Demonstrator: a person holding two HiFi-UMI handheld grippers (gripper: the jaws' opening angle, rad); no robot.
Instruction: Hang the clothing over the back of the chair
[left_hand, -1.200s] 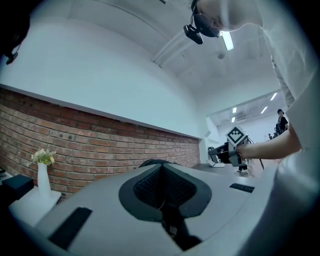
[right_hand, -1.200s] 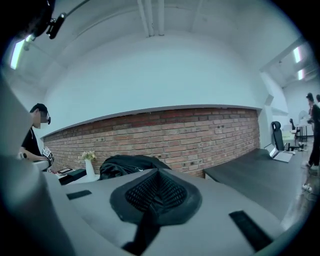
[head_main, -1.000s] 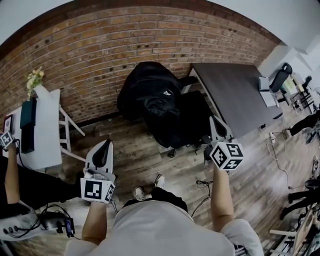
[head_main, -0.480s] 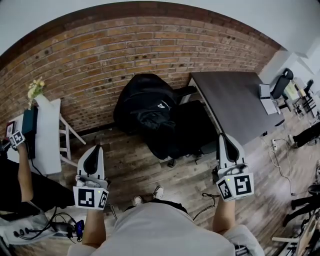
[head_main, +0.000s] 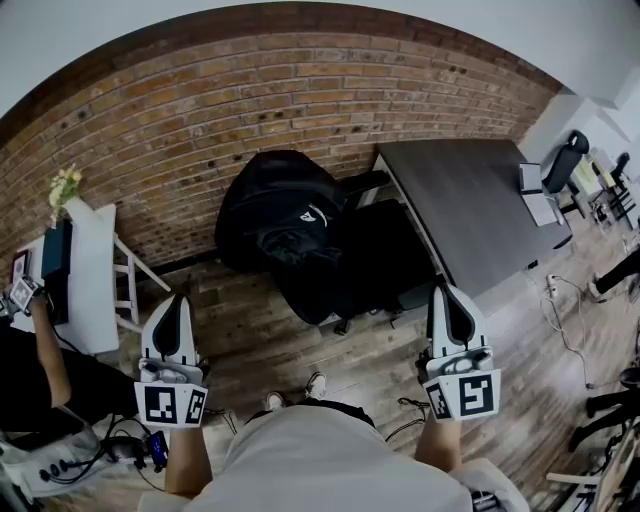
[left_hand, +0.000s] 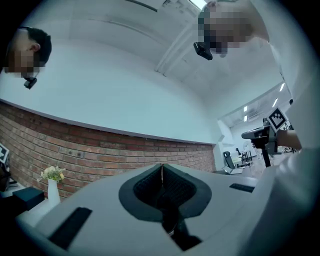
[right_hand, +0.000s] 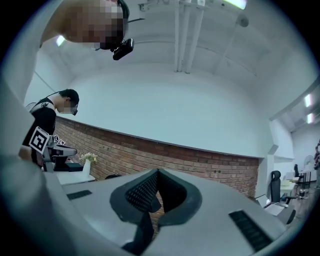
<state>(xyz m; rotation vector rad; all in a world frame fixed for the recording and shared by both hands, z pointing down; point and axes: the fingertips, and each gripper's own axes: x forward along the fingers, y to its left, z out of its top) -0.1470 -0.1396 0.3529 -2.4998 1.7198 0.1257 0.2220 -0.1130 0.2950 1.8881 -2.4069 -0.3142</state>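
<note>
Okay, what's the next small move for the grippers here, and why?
Probably just lower both and stop. The black clothing already lies draped over the back of the chair, and the left gripper and right gripper are shut, empty and well clear of it.

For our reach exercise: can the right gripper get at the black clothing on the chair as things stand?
Probably yes, with a step forward: open floor leads from the right gripper to the black clothing. Its shut jaws would have to open first.
</note>
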